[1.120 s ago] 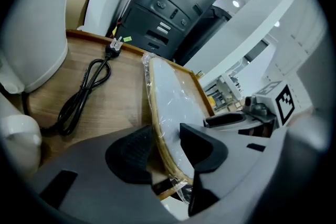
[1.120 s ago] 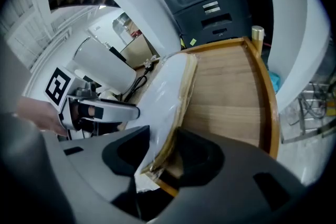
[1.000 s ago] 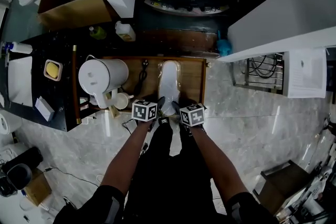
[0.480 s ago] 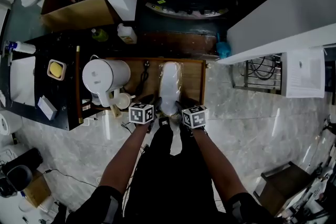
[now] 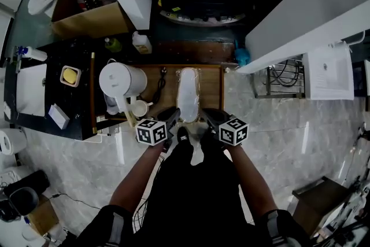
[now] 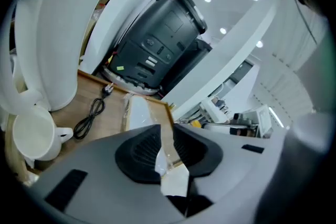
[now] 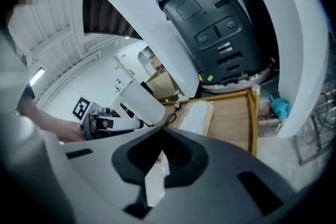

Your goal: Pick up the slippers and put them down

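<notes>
Ahead of both tongs, just past their tips, the slippers are seen lying lengthwise on the tray, sealed in a clear bag. The jaws of the left tongs and right tongs have just been closing. Each pair is clamped on a thin strip of the bag's film at the near end, and nothing thicker is caught between them.

Several failures can be expected from this hold. The jug, left of the left tongs, could be knocked if the pack is swung sideways while raised. The pack is held only by its skin, so the film could be torn or pulled from the pads under the weight, and the slippers dropped back onto the tray. If one side is raised ahead of the other, the pack could be tipped. The cup and cord, between jug and pack, could be snagged by a trailing corner.

The floor is polished, veined stone. The tray is flat, rimmed wood. The jug is smooth, white and rounded, with a handle. The slippers are judged soft, and are long and pale. The cup is glossy white, the cord black and looped, the film slick, thin and crinkled.
</notes>
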Available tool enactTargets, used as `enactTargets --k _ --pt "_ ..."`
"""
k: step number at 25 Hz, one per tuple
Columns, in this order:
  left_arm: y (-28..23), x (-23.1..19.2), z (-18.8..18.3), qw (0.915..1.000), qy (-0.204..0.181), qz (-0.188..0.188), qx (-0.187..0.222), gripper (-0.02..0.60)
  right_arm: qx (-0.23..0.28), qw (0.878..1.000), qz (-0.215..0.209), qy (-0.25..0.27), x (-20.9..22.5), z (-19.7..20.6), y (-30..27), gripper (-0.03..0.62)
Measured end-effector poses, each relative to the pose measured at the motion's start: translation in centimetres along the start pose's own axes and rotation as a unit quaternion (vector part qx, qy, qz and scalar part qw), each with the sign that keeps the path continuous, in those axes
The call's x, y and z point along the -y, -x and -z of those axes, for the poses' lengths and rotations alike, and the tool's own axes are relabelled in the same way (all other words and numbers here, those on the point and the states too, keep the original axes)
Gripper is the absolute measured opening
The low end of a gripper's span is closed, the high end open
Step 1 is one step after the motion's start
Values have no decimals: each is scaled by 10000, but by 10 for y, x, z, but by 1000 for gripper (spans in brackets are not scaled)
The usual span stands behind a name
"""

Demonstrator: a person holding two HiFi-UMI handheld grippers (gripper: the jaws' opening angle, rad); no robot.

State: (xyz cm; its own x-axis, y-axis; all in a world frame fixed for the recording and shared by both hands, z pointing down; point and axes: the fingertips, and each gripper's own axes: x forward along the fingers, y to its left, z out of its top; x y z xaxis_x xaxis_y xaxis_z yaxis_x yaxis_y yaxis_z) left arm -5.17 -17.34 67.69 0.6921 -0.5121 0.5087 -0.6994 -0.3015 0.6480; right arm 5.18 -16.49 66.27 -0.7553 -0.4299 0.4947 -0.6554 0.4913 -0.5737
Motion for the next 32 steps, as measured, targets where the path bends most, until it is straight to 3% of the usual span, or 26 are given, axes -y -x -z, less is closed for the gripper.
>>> enactTargets --k 2,5,9,19,32 --pt "17 25 -10 9987 -131 426 246 44 51 9996 -150 214 -15 -9 18 8" --pt "42 58 -17 9930 -385 1016 469 43 163 9972 -431 594 -45 -17 40 8" --pt "72 96 -20 9845 -855 1416 575 22 224 9921 -625 1061 -85 -17 64 8" --pt "131 155 10 9645 -1936 1735 458 12 618 9808 -946 1587 -163 -6 106 8" --pt "142 166 5 9631 -1972 1657 781 12 844 9709 -1123 1938 -183 -20 105 6"
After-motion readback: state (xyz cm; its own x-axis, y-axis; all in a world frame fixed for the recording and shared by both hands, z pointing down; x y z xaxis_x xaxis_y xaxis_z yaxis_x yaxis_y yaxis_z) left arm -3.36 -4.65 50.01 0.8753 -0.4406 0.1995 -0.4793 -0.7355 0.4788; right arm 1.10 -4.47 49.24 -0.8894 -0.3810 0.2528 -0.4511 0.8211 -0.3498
